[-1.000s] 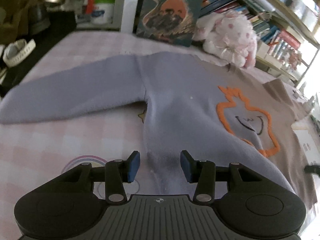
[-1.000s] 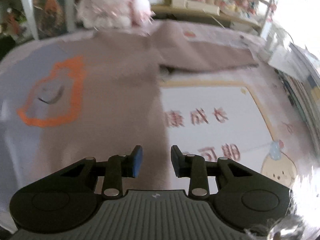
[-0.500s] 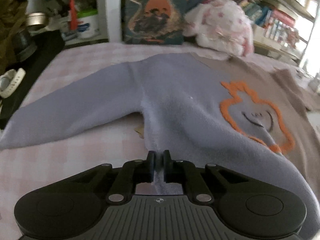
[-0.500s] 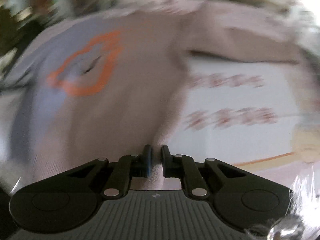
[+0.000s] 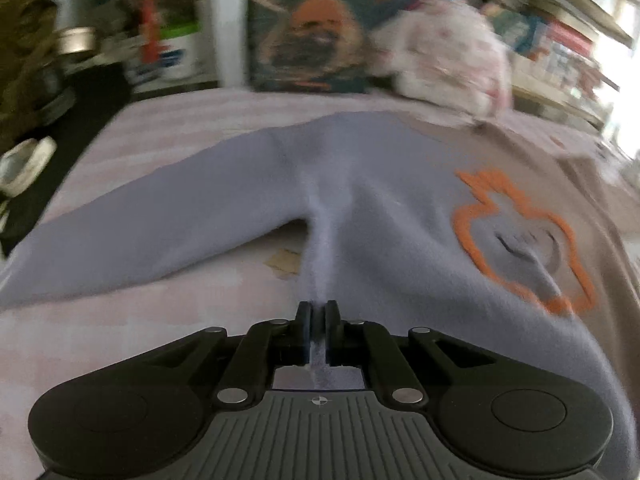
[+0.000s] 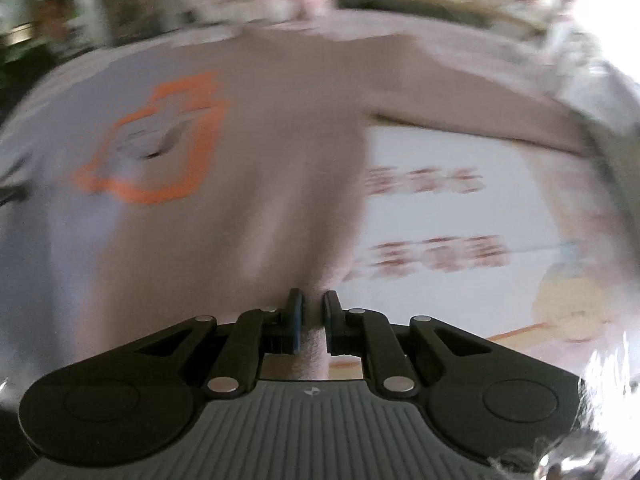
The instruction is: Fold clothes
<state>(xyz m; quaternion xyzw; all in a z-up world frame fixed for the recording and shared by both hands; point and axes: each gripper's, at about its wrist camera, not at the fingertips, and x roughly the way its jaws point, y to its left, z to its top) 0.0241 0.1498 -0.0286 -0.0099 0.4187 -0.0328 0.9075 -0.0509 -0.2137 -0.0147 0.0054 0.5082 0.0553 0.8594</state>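
Note:
A two-tone sweatshirt (image 5: 372, 184), lavender on one half and taupe on the other, lies spread on a pink checked cloth, with an orange outline figure (image 5: 520, 236) on its chest. My left gripper (image 5: 318, 312) is shut on the lavender hem, and a ridge of fabric runs up from its pads. In the right wrist view the same sweatshirt (image 6: 260, 168) shows its taupe half and the orange figure (image 6: 160, 140). My right gripper (image 6: 312, 304) is shut on the taupe hem, with a thick fold pinched between its pads.
A pink plush toy (image 5: 448, 48) and a large picture book (image 5: 312, 24) stand at the back, with bookshelves (image 5: 560, 40) behind. A white sandal (image 5: 24, 164) lies on a dark surface at left. A printed mat with red characters (image 6: 448, 216) lies right of the sweatshirt.
Both grippers went from open over the hem to shut on it. The fabric now rises in a ridge from each grip, and the views have tilted slightly.

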